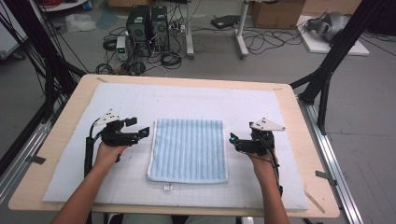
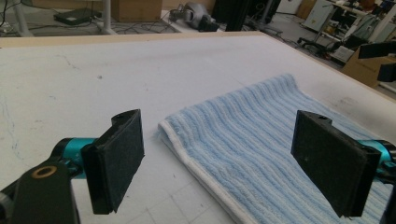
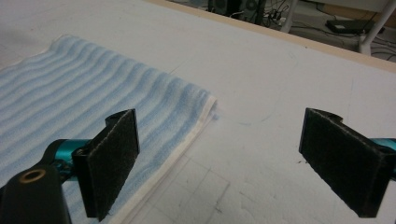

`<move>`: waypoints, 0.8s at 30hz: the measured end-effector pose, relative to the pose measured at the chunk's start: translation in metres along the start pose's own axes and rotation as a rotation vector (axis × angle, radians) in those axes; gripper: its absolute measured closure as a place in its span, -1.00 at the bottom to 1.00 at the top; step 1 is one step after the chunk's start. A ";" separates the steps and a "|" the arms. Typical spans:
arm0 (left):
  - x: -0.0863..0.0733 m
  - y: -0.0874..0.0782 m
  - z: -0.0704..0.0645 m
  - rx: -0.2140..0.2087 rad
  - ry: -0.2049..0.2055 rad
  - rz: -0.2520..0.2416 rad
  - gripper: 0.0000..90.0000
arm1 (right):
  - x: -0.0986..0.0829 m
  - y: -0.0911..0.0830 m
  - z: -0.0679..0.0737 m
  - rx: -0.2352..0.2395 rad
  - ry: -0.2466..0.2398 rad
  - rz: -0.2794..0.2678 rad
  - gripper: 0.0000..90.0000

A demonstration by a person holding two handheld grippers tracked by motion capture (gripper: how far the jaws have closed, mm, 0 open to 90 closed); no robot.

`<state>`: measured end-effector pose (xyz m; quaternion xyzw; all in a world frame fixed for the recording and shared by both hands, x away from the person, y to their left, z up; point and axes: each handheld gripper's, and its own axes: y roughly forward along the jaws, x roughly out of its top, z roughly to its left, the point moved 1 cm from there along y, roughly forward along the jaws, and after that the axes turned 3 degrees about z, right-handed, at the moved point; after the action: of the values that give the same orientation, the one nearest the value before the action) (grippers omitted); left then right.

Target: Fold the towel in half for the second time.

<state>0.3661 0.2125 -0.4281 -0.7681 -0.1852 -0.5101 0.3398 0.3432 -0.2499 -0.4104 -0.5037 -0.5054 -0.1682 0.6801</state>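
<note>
Flanking towel (image 1: 189,149): left gripper (image 1: 145,131) just off its left edge, right gripper (image 1: 232,139) just off right, equally near. Both w/ jaws wide apart, holding nothing. Long axis runs near-to-far on counter (image 1: 299,121).

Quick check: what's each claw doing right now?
Left claw: open, holding nothing, at the towel's left edge.
Right claw: open, holding nothing, at the towel's right edge.

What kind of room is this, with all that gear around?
Probably a research lab: computer towers and tangled cables on the floor, black frame struts round a padded table with a towel.
</note>
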 end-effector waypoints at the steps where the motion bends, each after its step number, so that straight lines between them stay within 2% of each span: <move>1: 0.000 0.000 0.001 0.002 -0.001 -0.001 -0.61 | 0.000 0.000 0.000 0.000 0.000 0.000 -0.74; 8: -0.001 0.002 0.005 0.013 -0.015 0.000 -0.64 | -0.001 -0.001 -0.001 0.004 0.010 0.004 -0.74; 11: 0.003 0.009 0.008 0.021 -0.001 0.031 -0.64 | -0.002 -0.001 -0.002 0.006 0.011 0.005 -0.75; 13: 0.008 0.011 0.009 0.030 0.006 0.028 -0.64 | -0.002 -0.002 -0.002 0.008 0.014 0.003 -0.74; 14: 0.009 0.012 0.009 0.044 0.021 0.020 -0.64 | -0.001 -0.002 -0.001 0.012 0.013 0.002 -0.75; 17: 0.014 0.018 0.011 0.089 0.062 0.039 -0.64 | -0.002 -0.001 -0.001 0.014 0.010 0.006 -0.74; 20: 0.020 0.026 0.014 0.124 0.061 0.052 -0.55 | -0.002 0.001 0.001 0.024 0.011 0.020 -0.74; 22: 0.024 0.034 0.015 0.126 0.059 0.088 -0.46 | -0.002 0.002 0.001 0.025 0.005 0.019 -0.75; 24: 0.026 0.044 0.017 0.118 0.067 0.106 -0.45 | -0.002 0.002 0.002 0.025 0.000 0.020 -0.75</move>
<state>0.4154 0.1922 -0.4232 -0.7381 -0.1628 -0.5049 0.4169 0.3432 -0.2477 -0.4132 -0.5003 -0.5024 -0.1550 0.6880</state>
